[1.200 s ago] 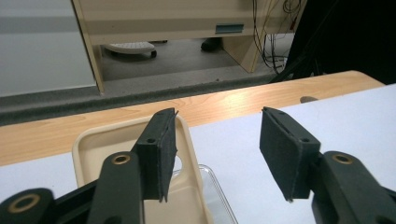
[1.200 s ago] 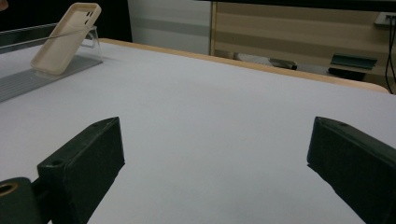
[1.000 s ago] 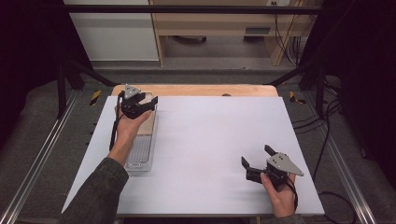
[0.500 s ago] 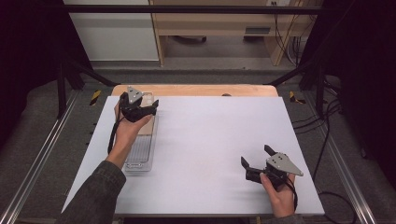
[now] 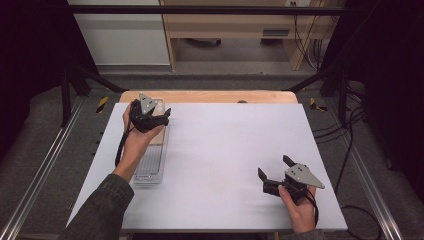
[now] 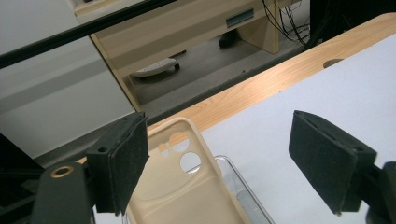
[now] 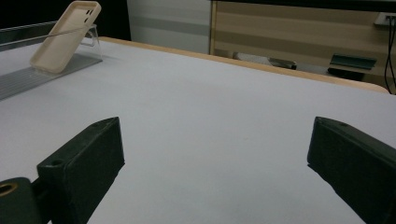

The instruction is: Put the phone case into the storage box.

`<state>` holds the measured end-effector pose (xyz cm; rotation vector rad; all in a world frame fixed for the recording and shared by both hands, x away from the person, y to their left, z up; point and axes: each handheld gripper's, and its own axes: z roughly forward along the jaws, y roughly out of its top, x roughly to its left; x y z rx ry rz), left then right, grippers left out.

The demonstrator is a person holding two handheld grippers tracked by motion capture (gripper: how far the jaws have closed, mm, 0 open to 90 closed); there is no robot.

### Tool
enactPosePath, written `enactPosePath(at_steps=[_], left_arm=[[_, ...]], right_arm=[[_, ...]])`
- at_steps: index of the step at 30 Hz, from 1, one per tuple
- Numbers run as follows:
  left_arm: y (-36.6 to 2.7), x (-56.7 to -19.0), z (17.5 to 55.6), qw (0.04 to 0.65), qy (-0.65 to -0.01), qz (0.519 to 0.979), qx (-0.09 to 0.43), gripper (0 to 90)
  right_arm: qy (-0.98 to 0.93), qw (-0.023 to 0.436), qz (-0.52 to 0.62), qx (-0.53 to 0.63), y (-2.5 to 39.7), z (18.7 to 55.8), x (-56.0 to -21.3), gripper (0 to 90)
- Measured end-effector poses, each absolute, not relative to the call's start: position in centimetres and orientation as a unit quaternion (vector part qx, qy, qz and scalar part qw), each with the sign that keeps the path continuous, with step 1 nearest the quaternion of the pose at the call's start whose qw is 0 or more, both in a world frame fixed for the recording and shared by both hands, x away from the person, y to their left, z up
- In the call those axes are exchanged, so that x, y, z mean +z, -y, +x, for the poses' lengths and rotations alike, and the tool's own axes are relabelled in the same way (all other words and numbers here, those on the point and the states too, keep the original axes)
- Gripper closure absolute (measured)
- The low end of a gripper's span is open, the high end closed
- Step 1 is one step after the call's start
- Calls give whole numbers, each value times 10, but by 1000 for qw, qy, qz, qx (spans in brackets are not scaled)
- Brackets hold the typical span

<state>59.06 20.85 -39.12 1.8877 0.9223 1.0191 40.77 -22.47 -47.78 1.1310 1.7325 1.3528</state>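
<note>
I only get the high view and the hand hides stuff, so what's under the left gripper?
Observer: A beige phone case. The left gripper view shows round camera holes at its far end.
Operator: Is it being squeezed?
Observer: No. The left gripper is open, with its jaws wide apart and nothing pinched between them.
Operator: Is the case lying flat?
Observer: No. The right gripper view shows it tilted, with its top end propped against the end wall of the clear tray.

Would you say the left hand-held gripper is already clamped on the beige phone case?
No, the left hand-held gripper stands wide open above the phone case, its jaws apart and not gripping it.
</note>
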Motion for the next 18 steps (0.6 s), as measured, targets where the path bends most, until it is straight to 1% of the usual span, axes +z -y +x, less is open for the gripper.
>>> enactPosePath(at_steps=[11,15,18], left_arm=[[-203,-391,583,374,-349,747,425,93],[-201,-391,578,373,-347,749,424,77],[-201,-390,576,363,-329,754,438,76]], right_arm=[[-665,330,429,515,223,408,-477,38],[-667,332,427,513,221,408,-477,37],[-668,332,426,512,220,408,-478,37]])
